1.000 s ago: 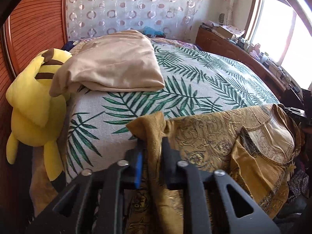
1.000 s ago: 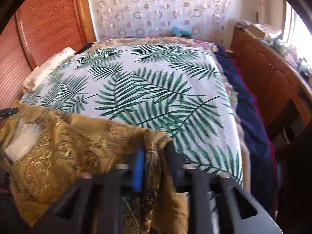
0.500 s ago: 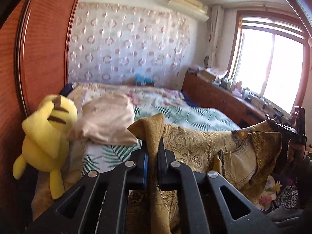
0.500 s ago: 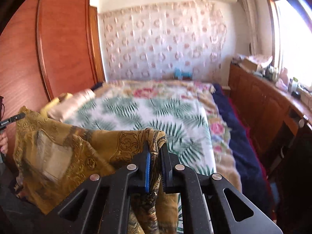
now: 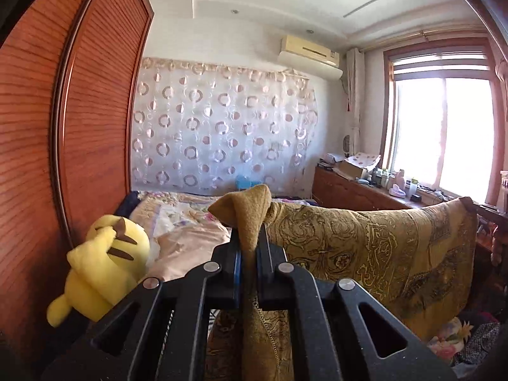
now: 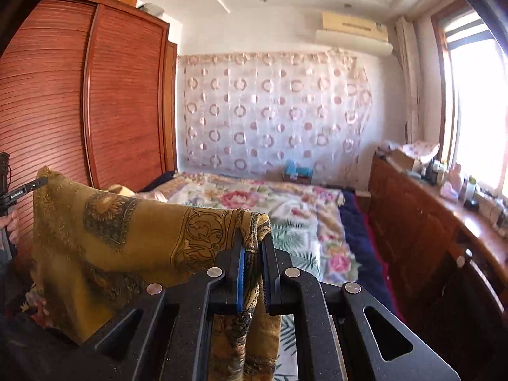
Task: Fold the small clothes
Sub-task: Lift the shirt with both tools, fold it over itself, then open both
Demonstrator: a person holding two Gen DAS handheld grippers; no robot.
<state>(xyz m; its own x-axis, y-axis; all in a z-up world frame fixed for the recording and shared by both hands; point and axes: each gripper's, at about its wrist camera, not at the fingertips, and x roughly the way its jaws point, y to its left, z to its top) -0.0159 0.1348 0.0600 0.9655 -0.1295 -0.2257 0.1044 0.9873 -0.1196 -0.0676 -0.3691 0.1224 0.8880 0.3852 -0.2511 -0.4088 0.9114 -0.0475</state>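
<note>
A mustard-gold patterned garment hangs stretched in the air between both grippers, above the near end of the bed. My left gripper is shut on one top corner, which bunches up above the jaws. My right gripper is shut on the other top corner; the garment spreads to its left and hangs down. The right gripper shows at the far right in the left wrist view. The left gripper shows at the far left in the right wrist view.
The bed with floral and palm-leaf covers lies below and ahead. A yellow plush toy and a folded beige cloth sit on its left side. A wooden wardrobe stands left, a cluttered wooden counter right.
Both grippers have risen from the bed, lifting the garment off the cover and stretching it taut between them. The views now look across the room instead of down at the bed.
</note>
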